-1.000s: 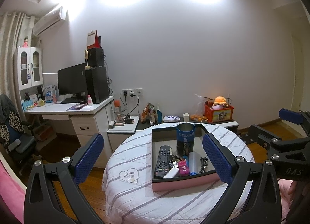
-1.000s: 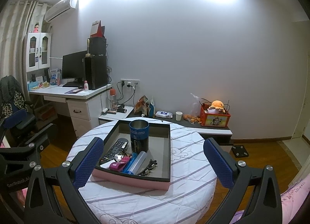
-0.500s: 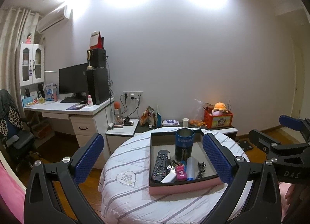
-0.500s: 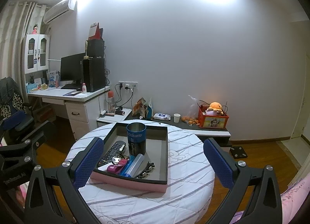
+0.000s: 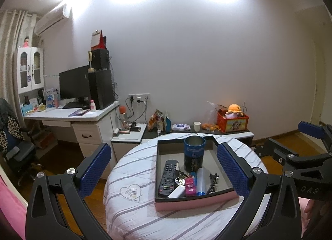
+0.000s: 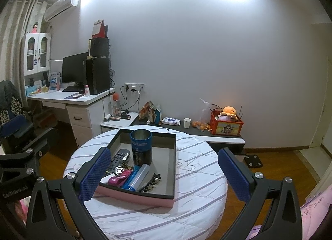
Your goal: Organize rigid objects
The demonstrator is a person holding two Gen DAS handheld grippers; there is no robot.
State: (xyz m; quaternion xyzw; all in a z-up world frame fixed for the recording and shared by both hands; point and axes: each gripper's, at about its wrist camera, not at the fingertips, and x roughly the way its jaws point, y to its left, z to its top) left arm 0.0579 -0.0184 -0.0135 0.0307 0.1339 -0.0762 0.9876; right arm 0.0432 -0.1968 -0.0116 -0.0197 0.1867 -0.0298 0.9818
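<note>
A pink tray (image 5: 195,204) with dark walls sits on a round table with a striped white cloth (image 5: 145,215). In it stand a tall blue cup (image 5: 194,154), a black remote (image 5: 167,177), keys (image 5: 180,180), a magenta case (image 5: 190,186), a blue tube (image 5: 201,180) and a dark chain (image 5: 213,179). The right wrist view shows the tray (image 6: 137,196), cup (image 6: 141,146) and remote (image 6: 119,159). My left gripper (image 5: 164,171) is open and empty, short of the tray. My right gripper (image 6: 164,175) is open and empty, also held back.
A white desk (image 5: 68,115) with monitor and black tower stands at the left, an office chair (image 5: 14,148) beside it. A low shelf (image 5: 186,132) behind the table holds snacks, a paper cup and a red box with an orange plush (image 5: 233,116). Wooden floor surrounds the table.
Both grippers have drawn back a little from the table; the tray looks slightly smaller. Both stay open and empty.
</note>
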